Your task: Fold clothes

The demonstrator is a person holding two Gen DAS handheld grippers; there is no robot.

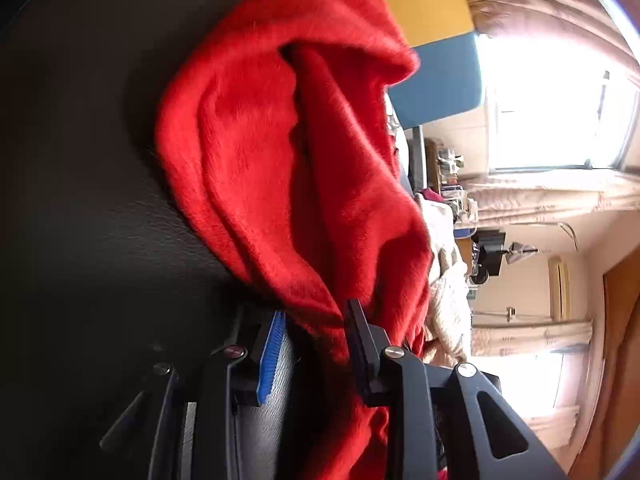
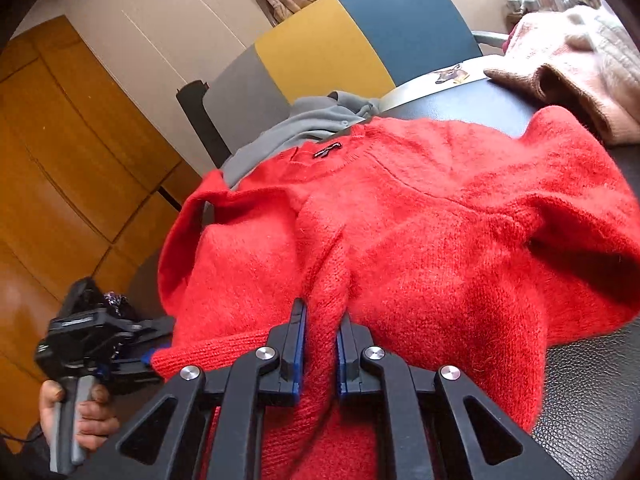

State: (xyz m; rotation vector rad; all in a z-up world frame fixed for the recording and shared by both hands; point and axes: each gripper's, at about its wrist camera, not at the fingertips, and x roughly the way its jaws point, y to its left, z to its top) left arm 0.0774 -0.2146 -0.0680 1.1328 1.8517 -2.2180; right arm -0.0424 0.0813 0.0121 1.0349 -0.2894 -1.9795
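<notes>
A fuzzy red sweater (image 2: 440, 216) lies spread on a dark leather-like table (image 2: 592, 400), neck label toward the far side. My right gripper (image 2: 322, 320) is shut on a bunched fold of its near hem. My left gripper (image 1: 316, 332) holds another part of the red sweater (image 1: 288, 152) between its fingers, the cloth draped over one finger; the jaws stand fairly wide with fabric between them. The left gripper also shows in the right wrist view (image 2: 132, 344), held by a hand at the sweater's left hem corner.
A grey garment (image 2: 304, 124) lies beyond the sweater's neck. A pink knit garment (image 2: 580, 64) is piled at the far right. A chair with yellow and blue back (image 2: 360, 36) stands behind the table. Wooden cupboards (image 2: 60, 160) are at the left.
</notes>
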